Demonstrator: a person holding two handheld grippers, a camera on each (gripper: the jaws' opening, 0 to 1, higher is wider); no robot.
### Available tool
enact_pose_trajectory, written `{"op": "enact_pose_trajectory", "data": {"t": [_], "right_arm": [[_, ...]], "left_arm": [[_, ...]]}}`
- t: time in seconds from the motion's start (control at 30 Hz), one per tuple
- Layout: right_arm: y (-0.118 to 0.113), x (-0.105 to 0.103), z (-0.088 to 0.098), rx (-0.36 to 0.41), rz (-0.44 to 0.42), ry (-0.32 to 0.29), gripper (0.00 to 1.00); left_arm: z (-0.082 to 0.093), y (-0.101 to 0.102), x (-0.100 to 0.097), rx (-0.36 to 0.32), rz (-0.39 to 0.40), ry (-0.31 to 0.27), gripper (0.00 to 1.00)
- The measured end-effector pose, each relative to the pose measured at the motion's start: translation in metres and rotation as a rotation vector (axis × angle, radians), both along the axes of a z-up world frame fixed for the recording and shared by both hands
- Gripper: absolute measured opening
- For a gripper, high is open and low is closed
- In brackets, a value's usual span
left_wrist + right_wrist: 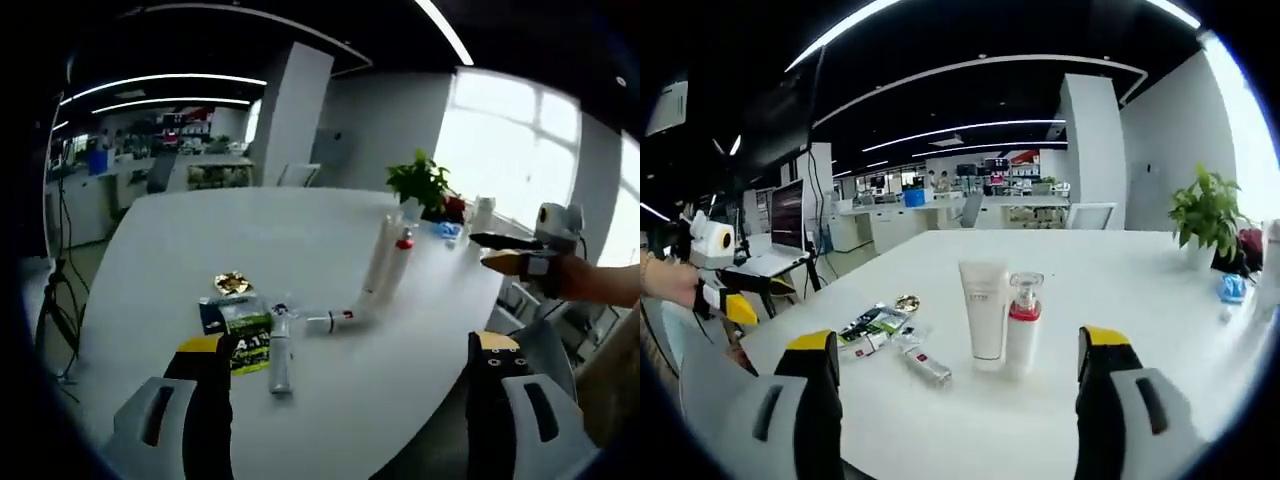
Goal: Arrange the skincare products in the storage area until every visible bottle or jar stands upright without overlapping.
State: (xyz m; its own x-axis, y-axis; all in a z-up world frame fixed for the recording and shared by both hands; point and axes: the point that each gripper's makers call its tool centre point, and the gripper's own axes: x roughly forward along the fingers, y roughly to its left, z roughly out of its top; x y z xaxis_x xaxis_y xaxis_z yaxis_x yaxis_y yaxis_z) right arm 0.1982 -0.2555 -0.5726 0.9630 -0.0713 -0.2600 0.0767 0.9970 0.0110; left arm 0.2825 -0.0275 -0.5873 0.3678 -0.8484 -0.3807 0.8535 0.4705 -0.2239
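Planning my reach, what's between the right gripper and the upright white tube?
In the right gripper view, only bare white table lies between the open right gripper and the upright white tube; a small lying bottle sits just left.

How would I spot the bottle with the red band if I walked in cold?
Find the big white table. Near its middle two upright containers stand side by side: a white tube and the bottle. The bottle is the shorter one, with a clear cap and a red collar; the tube is plain white and wider at its top.
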Motion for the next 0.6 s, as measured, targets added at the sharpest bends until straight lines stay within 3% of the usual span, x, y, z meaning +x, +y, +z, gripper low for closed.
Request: {"op": "enact_pose_trajectory", "data": {"t": [0.17, 0.2, 0.23, 0.27, 0.3, 0.33, 0.37, 0.4, 0.5, 0.6], "right_arm": [[0.012, -0.005, -0.023, 0.0, -0.025, 0.027, 1.0], [0.015, -0.007, -0.032, 0.0, -0.023, 0.065, 1.0], [0.013, -0.008, -0.033, -0.062, -0.003, 0.109, 1.0], [0.012, -0.002, -0.022, -0.078, -0.016, 0.048, 1.0], [0.012, 0.0, -0.02, -0.059, -0.016, 0.028, 1.0], [0.013, 0.0, -0.024, -0.05, -0.01, 0.041, 1.0], [0.009, -0.005, -0.038, -0.066, -0.028, 0.118, 1.0], [0.009, -0.006, -0.043, -0.098, -0.015, 0.147, 1.0], [0.01, -0.006, -0.044, -0.109, -0.022, 0.145, 1.0], [0.011, -0.012, -0.05, -0.093, -0.024, 0.168, 1.0]], "left_arm": [[-0.018, 0.017, -0.006, 0.049, 0.024, -0.017, 0.97], [-0.022, 0.02, -0.008, 0.053, 0.03, -0.015, 0.97], [-0.024, 0.021, -0.009, 0.054, 0.034, -0.012, 0.97], [-0.027, 0.023, -0.011, 0.053, 0.039, -0.005, 0.97], [-0.028, 0.024, -0.011, 0.05, 0.047, -0.005, 0.97], [-0.03, 0.025, -0.012, 0.045, 0.055, -0.009, 0.97], [-0.03, 0.025, -0.012, 0.043, 0.058, -0.008, 0.97], [-0.031, 0.025, -0.012, 0.05, 0.062, 0.004, 0.96], [-0.019, 0.022, -0.007, -0.018, 0.106, -0.035, 0.95], [-0.033, 0.024, -0.015, 0.045, 0.095, -0.013, 0.95]]}}
